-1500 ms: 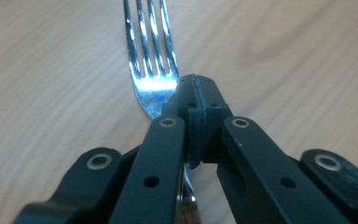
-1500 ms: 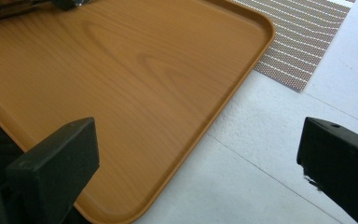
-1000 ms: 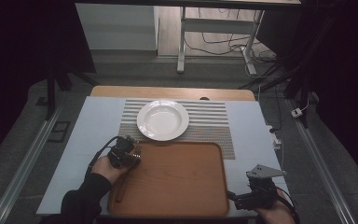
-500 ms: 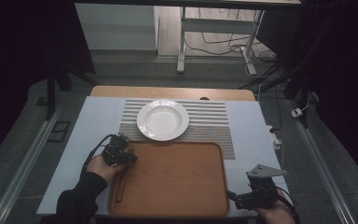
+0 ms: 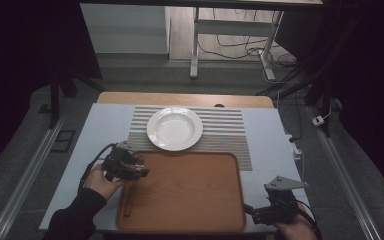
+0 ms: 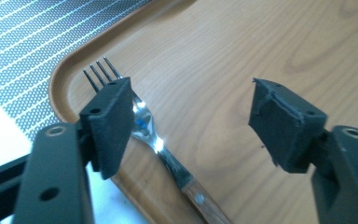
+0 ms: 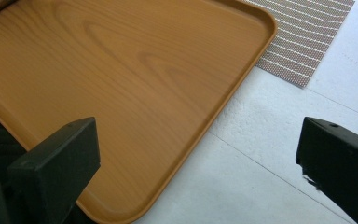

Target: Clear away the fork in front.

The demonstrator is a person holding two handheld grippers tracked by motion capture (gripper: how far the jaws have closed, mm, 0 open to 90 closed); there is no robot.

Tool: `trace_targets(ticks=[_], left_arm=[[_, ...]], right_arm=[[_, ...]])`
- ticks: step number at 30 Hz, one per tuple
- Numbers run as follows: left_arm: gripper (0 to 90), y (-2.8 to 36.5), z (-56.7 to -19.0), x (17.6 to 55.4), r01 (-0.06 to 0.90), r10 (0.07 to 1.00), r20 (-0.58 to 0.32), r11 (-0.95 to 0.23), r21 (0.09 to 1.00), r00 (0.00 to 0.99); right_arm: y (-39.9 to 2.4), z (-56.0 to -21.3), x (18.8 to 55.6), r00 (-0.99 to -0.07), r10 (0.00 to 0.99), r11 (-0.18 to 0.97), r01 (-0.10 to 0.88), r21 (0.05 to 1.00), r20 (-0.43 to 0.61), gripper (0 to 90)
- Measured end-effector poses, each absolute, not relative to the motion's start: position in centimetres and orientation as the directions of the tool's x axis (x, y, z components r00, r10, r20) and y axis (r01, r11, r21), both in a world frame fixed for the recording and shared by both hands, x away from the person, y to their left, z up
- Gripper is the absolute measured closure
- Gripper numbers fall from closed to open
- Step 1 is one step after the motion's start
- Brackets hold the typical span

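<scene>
A fork point(image 6: 158, 140) with a wooden handle lies along the left side of the wooden tray point(image 5: 190, 192), tines toward the far rim. My left gripper point(image 5: 139, 172) hovers just over the fork point(image 5: 129, 200). Its jaws have just been opening and now stand apart in the left gripper view point(image 6: 191, 121); the fork's neck passes under the left pad without being pressed. My right gripper point(image 5: 252, 210) rests at the tray's near right corner, jaws wide point(image 7: 200, 158), with nothing between them.
A white plate point(image 5: 175, 129) sits on a striped placemat point(image 5: 225, 131) just beyond the tray. The pale table top point(image 5: 275, 145) runs along both sides. A cable trails from the left gripper over the table's left part.
The left gripper's jaws have opened and let go of the fork, which now lies on the tray. That hand has drawn slightly left and up. The right gripper has stayed still.
</scene>
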State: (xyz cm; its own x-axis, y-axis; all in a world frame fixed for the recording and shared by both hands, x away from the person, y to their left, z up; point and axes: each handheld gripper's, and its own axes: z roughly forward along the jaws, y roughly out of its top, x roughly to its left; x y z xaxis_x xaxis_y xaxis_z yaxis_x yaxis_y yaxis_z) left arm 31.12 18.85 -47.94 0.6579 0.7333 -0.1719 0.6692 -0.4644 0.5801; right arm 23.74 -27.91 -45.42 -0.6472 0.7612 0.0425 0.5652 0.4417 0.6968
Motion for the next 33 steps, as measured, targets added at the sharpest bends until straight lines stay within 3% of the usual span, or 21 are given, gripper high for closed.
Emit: trace_targets(ticks=[11, 33], left_arm=[[9.0, 20.4, -46.9, 28.6, 0.670, 0.734, -0.224, -0.391, 0.631, 0.640], [1.2, 23.5, -46.5, 23.7, 0.658, 0.734, -0.268, -0.309, 0.687, 0.624]], right_arm=[[-27.9, -45.4, 23.7, -0.646, 0.762, 0.441, 0.568, 0.695, 0.044, 0.0], [-27.9, -45.5, 23.8, -0.644, 0.763, 0.438, 0.571, 0.694, 0.048, 0.0]])
